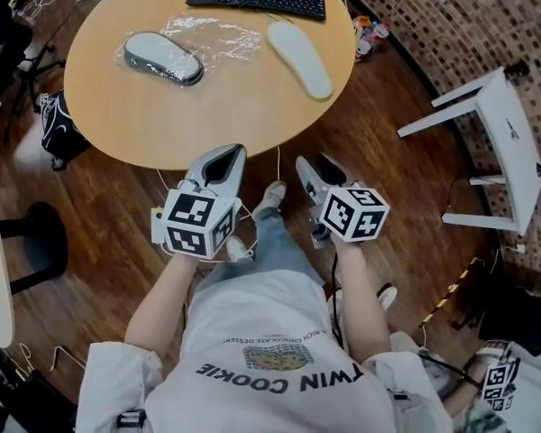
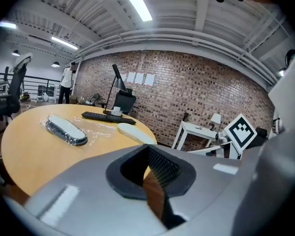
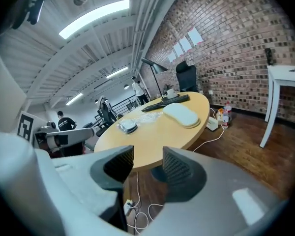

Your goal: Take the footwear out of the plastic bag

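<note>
Both grippers hang short of the near edge of the round wooden table (image 1: pixel 207 106), over the floor and the person's legs, with neither touching anything on the tabletop.

The left gripper (image 1: pixel 227 156) has its jaws drawn together. In the left gripper view the dark ribbed pads meet at the tip with only a thin sliver of floor showing below them, and nothing sits between them. The right gripper (image 1: pixel 314 165) has its jaws standing apart. The right gripper view shows a clear gap between the two pads, with only the table's near edge and floor cables beyond.

The footwear is in two places. One slipper (image 1: pixel 162 57) – pale on top with a dark rim – lies toward the left edge of the table, wrapped in the clear plastic bag (image 1: pixel 218 36), whose loose crinkled end trails to the right across the wood. The second, a white slipper (image 1: pixel 299 59), lies bare on the wood toward the right edge, just beside the bag's loose end and outside it.

A black keyboard (image 1: pixel 255 0) runs along the far edge, behind both slippers. Off the table to the right, a white side table (image 1: pixel 509 142) stands on the wooden floor near the brick wall.
</note>
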Action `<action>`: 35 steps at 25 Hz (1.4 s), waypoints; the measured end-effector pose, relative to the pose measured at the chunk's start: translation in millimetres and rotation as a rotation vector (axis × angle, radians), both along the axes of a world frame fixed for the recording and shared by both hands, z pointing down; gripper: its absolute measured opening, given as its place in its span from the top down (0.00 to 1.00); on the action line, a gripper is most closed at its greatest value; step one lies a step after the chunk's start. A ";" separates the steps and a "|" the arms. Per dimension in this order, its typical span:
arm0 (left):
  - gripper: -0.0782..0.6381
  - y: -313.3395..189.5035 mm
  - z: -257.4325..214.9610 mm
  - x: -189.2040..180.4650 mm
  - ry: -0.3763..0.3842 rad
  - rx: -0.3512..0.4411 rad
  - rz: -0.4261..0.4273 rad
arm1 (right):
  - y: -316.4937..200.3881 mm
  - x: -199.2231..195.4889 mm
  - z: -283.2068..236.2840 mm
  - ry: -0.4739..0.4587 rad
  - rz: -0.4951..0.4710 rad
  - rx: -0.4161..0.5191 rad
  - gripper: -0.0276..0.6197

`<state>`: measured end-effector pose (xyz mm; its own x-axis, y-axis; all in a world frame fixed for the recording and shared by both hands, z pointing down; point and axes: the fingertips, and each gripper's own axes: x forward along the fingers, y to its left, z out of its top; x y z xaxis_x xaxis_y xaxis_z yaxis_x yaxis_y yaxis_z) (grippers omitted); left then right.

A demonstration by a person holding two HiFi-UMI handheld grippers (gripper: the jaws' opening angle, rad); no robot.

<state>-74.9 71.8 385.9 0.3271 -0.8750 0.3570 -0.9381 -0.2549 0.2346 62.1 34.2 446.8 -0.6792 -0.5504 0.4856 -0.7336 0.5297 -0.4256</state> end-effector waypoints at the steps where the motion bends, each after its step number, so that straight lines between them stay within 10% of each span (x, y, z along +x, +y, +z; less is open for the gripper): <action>1: 0.88 8.3 0.3 7.8 0.006 -0.002 0.005 | 11.6 0.0 -6.0 0.003 -0.010 0.013 0.68; 35: 0.88 225.6 -22.4 152.8 -0.129 -0.002 -0.216 | 250.6 46.1 -83.1 -0.003 -0.301 0.290 0.92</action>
